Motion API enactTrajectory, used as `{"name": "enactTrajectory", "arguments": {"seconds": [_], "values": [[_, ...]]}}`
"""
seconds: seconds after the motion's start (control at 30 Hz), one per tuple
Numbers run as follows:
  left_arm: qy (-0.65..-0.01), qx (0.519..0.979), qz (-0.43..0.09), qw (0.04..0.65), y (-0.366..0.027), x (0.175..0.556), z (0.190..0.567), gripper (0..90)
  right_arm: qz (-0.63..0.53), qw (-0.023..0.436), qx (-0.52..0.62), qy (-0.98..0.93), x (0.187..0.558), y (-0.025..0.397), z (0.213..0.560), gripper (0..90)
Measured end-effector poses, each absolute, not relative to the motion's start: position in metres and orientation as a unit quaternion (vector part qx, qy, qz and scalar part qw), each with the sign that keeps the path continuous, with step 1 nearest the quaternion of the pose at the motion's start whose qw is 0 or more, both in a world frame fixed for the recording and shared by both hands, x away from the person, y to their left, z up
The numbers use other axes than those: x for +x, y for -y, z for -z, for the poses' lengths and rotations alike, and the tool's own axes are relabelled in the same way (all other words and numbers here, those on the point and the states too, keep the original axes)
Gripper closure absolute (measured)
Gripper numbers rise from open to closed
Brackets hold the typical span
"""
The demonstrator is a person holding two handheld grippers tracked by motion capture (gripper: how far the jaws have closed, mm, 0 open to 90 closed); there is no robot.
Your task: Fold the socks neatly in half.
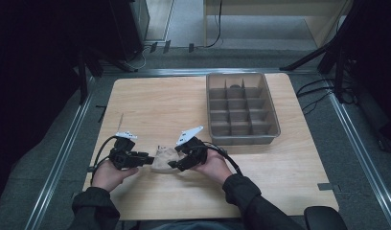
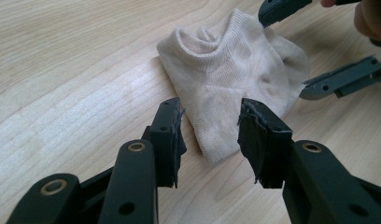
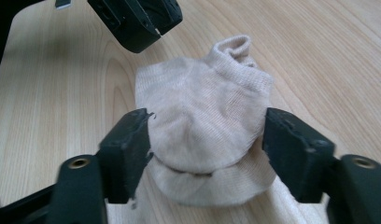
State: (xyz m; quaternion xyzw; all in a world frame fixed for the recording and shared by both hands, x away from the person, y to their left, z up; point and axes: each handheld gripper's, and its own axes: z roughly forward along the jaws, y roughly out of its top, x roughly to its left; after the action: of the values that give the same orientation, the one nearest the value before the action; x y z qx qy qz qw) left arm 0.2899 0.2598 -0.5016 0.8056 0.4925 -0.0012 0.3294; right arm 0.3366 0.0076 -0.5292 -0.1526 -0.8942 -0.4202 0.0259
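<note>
Both claws are closing in on a beige sock (image 2: 235,84) lying bunched on the surface (image 1: 155,103). The left claw (image 2: 209,135) is spread, the sock's narrow end just ahead between its jaws. The right claw (image 3: 205,149) is spread too, straddling the folded-over end without yet pinching it. This looks like the grasp before folding or lifting; next, each claw must shut on its end of the cloth. A divided tray (image 1: 241,108) sits well beyond the right claw. Nothing blocks the way.

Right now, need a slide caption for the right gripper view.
Right gripper open astride a folded beige knit sock on the light wooden table.
</note>
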Motion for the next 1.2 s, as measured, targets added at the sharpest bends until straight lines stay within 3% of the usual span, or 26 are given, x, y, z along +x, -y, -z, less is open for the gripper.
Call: {"name": "enactTrajectory", "arguments": {"seconds": [0.2,0.73,0.97,1.2], "values": [[-0.498,0.8,0.002,0.334,-0.265,0.289,0.498,57.4,0.423,0.047,-0.151,0.892,0.342,-0.013,0.528,25.1],[-0.516,0.788,0.002,0.336,-0.278,0.29,0.497,55.7,0.382,0.044,-0.123,0.915,0.346,-0.04,0.536,18.4],[-0.519,0.786,0.002,0.337,-0.281,0.29,0.497,55.6,0.37,0.03,-0.116,0.921,0.342,-0.047,0.543,19.0],[-0.522,0.784,0.001,0.337,-0.283,0.29,0.497,55.5,0.36,-0.018,-0.097,0.928,0.335,-0.049,0.545,26.1]]}}
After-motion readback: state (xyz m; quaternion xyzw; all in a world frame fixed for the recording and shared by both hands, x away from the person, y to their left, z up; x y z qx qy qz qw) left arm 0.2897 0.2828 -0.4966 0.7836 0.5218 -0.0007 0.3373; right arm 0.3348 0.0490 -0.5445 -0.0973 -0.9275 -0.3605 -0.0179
